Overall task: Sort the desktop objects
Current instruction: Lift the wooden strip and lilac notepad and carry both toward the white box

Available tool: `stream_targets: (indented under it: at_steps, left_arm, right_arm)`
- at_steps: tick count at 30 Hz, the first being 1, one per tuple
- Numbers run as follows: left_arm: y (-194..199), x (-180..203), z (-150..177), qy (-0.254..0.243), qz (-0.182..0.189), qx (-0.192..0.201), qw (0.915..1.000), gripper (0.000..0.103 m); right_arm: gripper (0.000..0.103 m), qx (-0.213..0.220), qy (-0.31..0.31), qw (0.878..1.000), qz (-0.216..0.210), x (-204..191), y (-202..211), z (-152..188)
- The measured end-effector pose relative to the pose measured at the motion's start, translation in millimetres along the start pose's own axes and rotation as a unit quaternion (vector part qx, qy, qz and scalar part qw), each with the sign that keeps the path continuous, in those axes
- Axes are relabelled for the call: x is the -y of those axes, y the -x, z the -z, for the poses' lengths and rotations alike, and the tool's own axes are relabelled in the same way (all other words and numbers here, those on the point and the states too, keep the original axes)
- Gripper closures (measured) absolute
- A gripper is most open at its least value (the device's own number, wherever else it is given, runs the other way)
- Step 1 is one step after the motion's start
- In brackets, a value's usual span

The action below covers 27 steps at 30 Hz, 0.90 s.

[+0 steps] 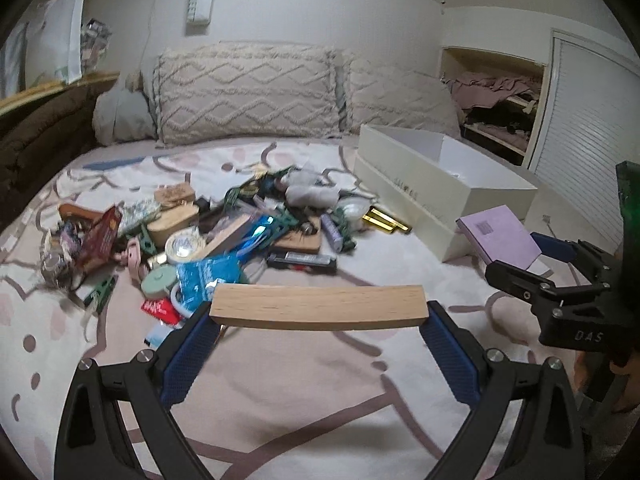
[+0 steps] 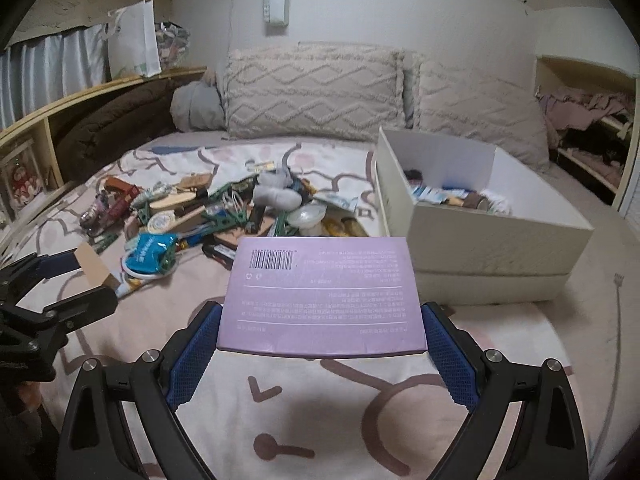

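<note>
My left gripper (image 1: 318, 316) is shut on a pale wooden block (image 1: 318, 306), held crosswise above the bedspread. In the right wrist view the same block (image 2: 94, 266) shows at the far left between that gripper's blue fingers (image 2: 60, 264). My right gripper (image 2: 322, 316) is shut on a flat purple box (image 2: 322, 296) with a barcode, lifted in front of the white box (image 2: 480, 240). The purple box (image 1: 500, 236) also appears at the right of the left wrist view. A heap of small desktop objects (image 1: 224, 224) lies mid-bed.
The open white box (image 1: 432, 184) sits right of the heap and holds several items (image 2: 452, 196). Pillows (image 1: 248, 92) line the wall behind. A brown blanket (image 2: 116, 128) and shelf run along the left. A black lighter (image 1: 302, 260) lies at the heap's near edge.
</note>
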<state>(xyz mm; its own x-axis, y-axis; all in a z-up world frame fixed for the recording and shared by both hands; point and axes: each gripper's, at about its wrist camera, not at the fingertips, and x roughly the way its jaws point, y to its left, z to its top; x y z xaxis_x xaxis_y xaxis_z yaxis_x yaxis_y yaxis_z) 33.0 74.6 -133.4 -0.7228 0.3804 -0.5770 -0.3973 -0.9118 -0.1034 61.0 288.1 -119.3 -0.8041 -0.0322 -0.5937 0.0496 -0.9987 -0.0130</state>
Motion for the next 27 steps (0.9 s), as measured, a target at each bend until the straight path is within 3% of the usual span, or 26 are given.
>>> stream_targets:
  at_steps: [27]
  left_arm:
    - [35.5,87.4,-74.1,-0.023,0.020,0.074,0.9968,0.003]
  right_arm:
    - [0.006,0.104,-0.010,0.995,0.005,55.6,89.6,-48.5]
